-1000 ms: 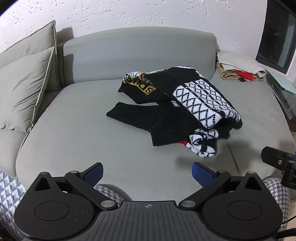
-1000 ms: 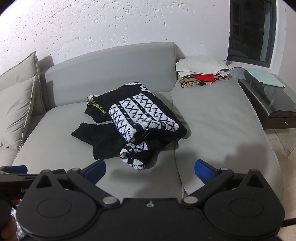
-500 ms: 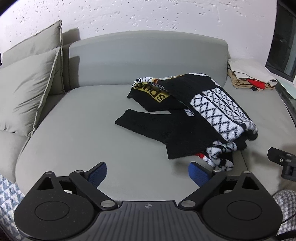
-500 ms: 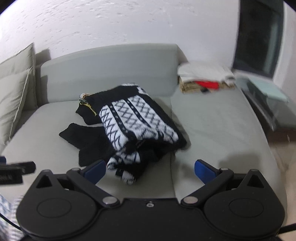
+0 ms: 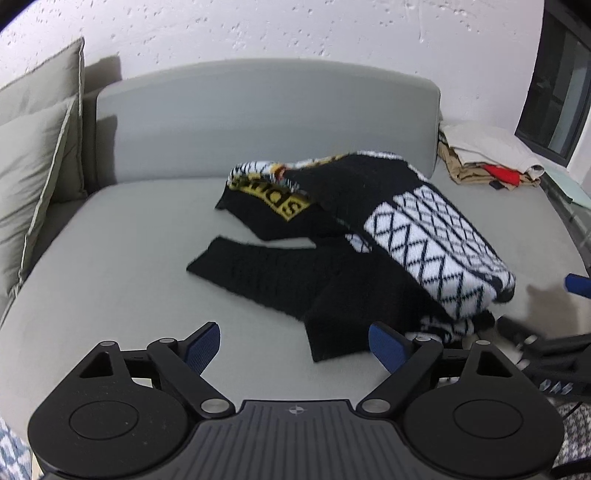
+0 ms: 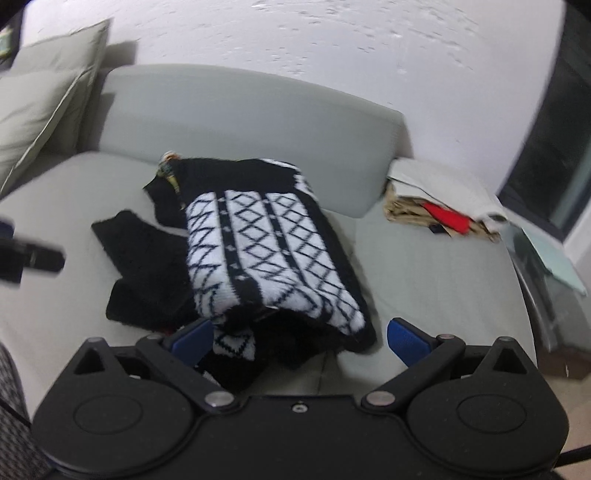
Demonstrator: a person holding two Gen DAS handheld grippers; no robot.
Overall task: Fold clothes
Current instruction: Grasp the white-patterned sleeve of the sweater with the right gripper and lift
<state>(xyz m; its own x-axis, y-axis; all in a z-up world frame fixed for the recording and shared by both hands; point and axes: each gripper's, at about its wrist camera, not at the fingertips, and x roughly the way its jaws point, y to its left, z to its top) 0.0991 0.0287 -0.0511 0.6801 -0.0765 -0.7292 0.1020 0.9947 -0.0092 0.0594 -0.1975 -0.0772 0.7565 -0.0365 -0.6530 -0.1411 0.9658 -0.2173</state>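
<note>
The sweater (image 6: 273,251) lies crumpled mid-sofa (image 5: 110,280), its long axis running away from both grippers. The right gripper (image 6: 299,341) is nearer, jaws wide and empty around its near hem. The left gripper (image 5: 293,343), closing on nothing, points at the black sleeve (image 5: 258,277).

- A crumpled sweater (image 5: 369,236) lay on the sofa seat (image 5: 129,266), at the centre of the left wrist view, one sleeve (image 5: 258,273) stretched toward the left of the frame.
- The backrest (image 5: 258,114) rose behind it, with the wall (image 5: 295,33) behind that.
- Two cushions (image 5: 33,155) leaned at the left edge of the frame.
- A pile of folded clothes (image 5: 484,158) sat on the seat at the upper right, right of the backrest.
- A table (image 6: 546,258) stood at the right edge of the right wrist view, beside the sofa.
</note>
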